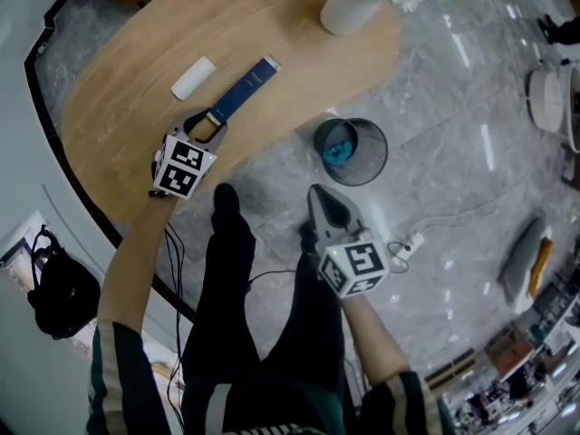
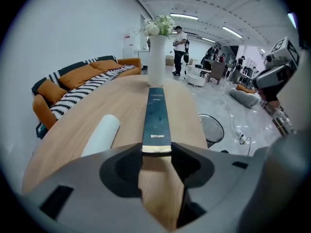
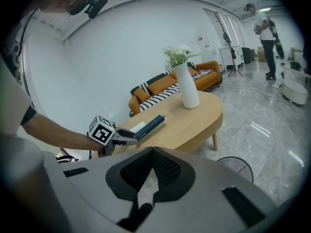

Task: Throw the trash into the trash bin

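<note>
A long dark blue box (image 1: 243, 89) lies angled over the oval wooden table (image 1: 118, 116), and my left gripper (image 1: 210, 121) is shut on its near end. In the left gripper view the box (image 2: 157, 113) runs straight ahead from between the jaws, its tan end flap pinched between them. A white paper roll (image 1: 193, 78) lies on the table just left of the box. The round black mesh trash bin (image 1: 373, 141) stands on the floor by the table's edge, with something blue inside. My right gripper (image 1: 320, 194) hangs over the floor near the bin, jaws together and empty.
A white vase (image 1: 349, 9) with flowers stands at the table's far end. A power strip and cable (image 1: 410, 243) lie on the grey floor right of my right gripper. My legs fill the lower middle. An orange sofa (image 2: 73, 79) is beyond the table, and people stand far off.
</note>
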Tool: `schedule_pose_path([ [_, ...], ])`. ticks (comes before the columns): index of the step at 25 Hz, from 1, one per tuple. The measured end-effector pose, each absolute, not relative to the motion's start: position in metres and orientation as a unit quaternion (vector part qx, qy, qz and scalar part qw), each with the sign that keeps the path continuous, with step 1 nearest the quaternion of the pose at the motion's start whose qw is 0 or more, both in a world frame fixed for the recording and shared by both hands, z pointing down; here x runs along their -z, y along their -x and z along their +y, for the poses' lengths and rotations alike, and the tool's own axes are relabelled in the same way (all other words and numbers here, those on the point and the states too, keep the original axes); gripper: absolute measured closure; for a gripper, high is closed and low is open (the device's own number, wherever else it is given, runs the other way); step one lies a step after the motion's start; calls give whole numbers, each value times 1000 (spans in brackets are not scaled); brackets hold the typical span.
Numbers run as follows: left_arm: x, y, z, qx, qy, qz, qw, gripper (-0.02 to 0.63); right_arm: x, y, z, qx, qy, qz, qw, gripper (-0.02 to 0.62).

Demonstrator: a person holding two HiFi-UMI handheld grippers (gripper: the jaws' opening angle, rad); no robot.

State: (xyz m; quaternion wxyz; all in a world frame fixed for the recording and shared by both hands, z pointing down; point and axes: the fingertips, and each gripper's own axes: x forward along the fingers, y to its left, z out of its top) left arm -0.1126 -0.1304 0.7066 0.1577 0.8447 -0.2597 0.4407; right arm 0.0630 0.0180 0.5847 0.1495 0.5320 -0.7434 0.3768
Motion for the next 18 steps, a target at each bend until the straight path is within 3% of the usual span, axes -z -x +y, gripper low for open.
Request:
schedule_pose_path([
  [18, -693, -109, -45, -414, -890, -146, 127, 423, -588, -204, 79, -386, -591, -698, 121, 595],
])
